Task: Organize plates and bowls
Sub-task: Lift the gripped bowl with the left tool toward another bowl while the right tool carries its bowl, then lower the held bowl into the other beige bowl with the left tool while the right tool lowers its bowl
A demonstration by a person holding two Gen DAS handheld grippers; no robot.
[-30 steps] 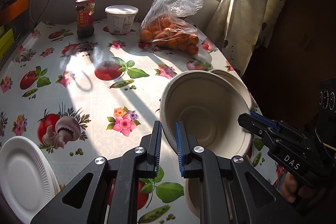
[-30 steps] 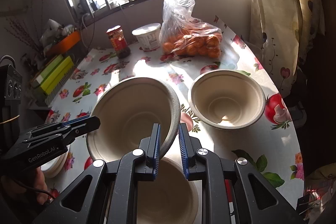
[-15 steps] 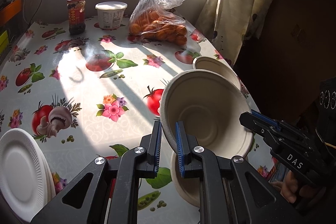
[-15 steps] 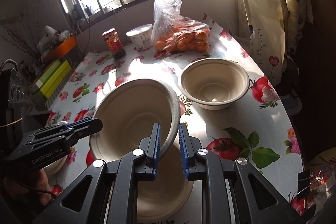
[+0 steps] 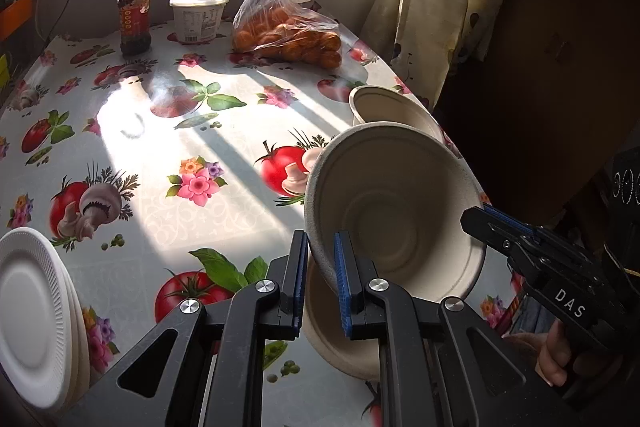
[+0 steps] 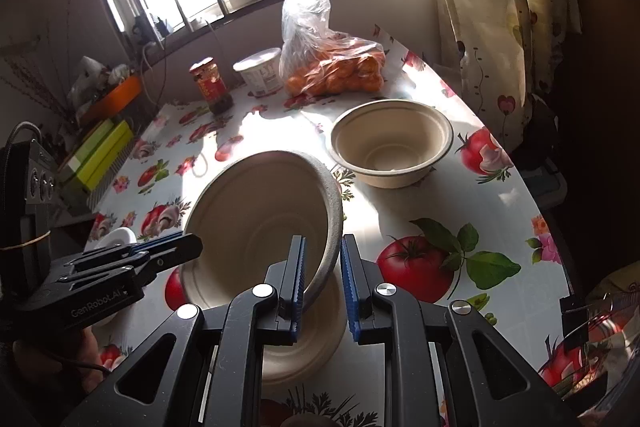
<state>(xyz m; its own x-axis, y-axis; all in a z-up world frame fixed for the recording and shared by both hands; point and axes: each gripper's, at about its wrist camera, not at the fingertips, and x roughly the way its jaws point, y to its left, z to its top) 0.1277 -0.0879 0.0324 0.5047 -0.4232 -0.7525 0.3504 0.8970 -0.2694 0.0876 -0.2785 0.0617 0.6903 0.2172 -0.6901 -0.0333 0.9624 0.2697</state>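
Since the earlier frame the top bowl [image 5: 400, 219] has come toward the near edge. It was right up against the far bowl [image 6: 392, 143] and now there's a clear stretch of bench [image 5: 200, 131] between them.

Going left to right:

- The plates [image 5: 32, 307] are stacked at the near left edge and haven't been touched. They sit in the same spot on the cloth.
- The left gripper [image 5: 320, 247] has its jaws narrow, pinching the near-left rim of the top bowl, with one pad inside the wall and one outside.
- The top bowl is off the bench and tipped, with its mouth leaning left. It hangs right over the lower bowl [image 5: 340, 339], which sits at the near edge. I can't tell whether its base is already touching inside the lower one.
- The right gripper [image 6: 322, 247] has its jaws narrow too, clamped on the opposite rim. Neither pair looks any wider than before.
- The far bowl stands upright on the right side, well apart.

My guess is this is the nesting step, nearly finished: level the top bowl, drop it into the lower one and let go. After that the far bowl is still left to stack. If it goes down tilted like this, it could catch on the lower rim or push the lower bowl off the edge.
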